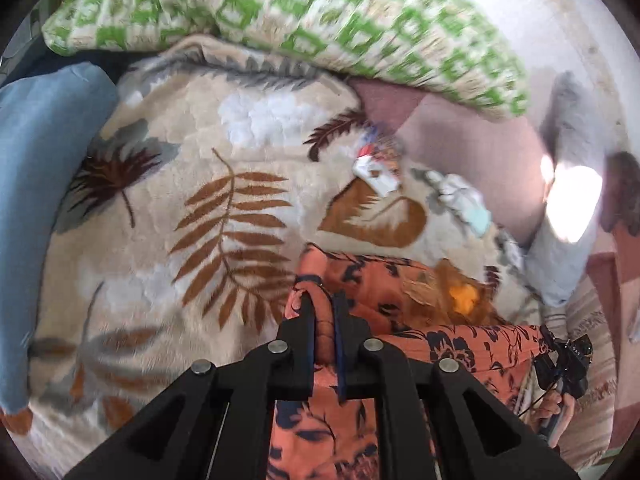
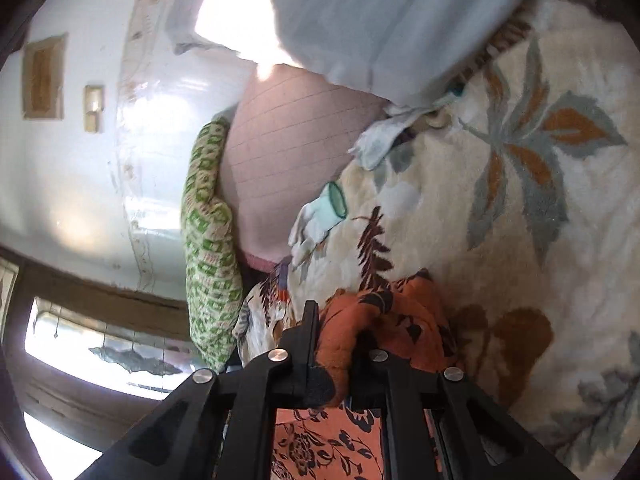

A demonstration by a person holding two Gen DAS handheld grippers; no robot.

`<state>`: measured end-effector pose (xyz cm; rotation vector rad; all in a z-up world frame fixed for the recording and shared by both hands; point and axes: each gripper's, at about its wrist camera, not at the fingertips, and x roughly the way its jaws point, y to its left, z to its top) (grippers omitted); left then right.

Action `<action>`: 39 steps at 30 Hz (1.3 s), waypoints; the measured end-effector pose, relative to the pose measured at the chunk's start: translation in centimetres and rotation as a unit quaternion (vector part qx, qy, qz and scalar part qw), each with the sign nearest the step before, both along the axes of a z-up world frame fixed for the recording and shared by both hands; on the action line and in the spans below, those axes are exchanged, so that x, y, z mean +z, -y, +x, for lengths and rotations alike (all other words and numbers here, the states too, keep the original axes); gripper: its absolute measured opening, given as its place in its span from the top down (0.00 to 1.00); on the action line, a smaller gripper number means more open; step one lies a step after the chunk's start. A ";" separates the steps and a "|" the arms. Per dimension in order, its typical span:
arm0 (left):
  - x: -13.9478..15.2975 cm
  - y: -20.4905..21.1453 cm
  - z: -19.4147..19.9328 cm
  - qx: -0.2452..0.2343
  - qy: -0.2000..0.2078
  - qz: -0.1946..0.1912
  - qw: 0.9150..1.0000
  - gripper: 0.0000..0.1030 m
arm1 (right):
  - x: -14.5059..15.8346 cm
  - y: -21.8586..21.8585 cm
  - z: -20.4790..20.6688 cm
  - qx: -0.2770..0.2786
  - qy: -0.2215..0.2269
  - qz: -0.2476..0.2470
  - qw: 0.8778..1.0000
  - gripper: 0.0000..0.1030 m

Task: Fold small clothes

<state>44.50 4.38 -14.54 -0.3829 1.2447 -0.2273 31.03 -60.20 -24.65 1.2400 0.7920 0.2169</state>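
Observation:
An orange garment with a dark flower print [image 1: 360, 280] lies on a cream leaf-patterned blanket [image 1: 160, 200]. My left gripper [image 1: 323, 308] is shut on a bunched fold of the orange garment. The cloth stretches right toward the other gripper [image 1: 564, 360], held in a hand at the lower right. In the right wrist view my right gripper [image 2: 340, 320] is shut on another bunched part of the orange garment [image 2: 384, 312]; its right finger is hidden by the cloth. The blanket [image 2: 520, 240] fills the right side.
A green-and-cream patterned pillow [image 1: 320, 12] lies at the far edge, also seen in the right wrist view [image 2: 208, 248]. A blue pillow [image 1: 36, 160] is at the left. Small white and pale clothes [image 1: 460, 196] [image 2: 320, 216] lie on the blanket. A pink sheet [image 2: 288, 152] is beyond.

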 end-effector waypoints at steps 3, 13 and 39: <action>-2.5 0.0 1.4 0.037 -0.019 0.023 0.999 0.79 | -4.4 0.4 2.9 0.006 -0.078 0.010 0.997 0.89; 5.1 -3.9 -7.2 0.127 0.162 0.038 0.978 0.49 | -0.5 2.4 -3.4 -0.068 0.042 -0.042 0.996 0.44; -3.7 -2.0 -13.3 0.173 0.110 0.048 0.978 0.35 | 1.3 -21.2 11.8 0.096 -0.083 -0.395 0.910 0.63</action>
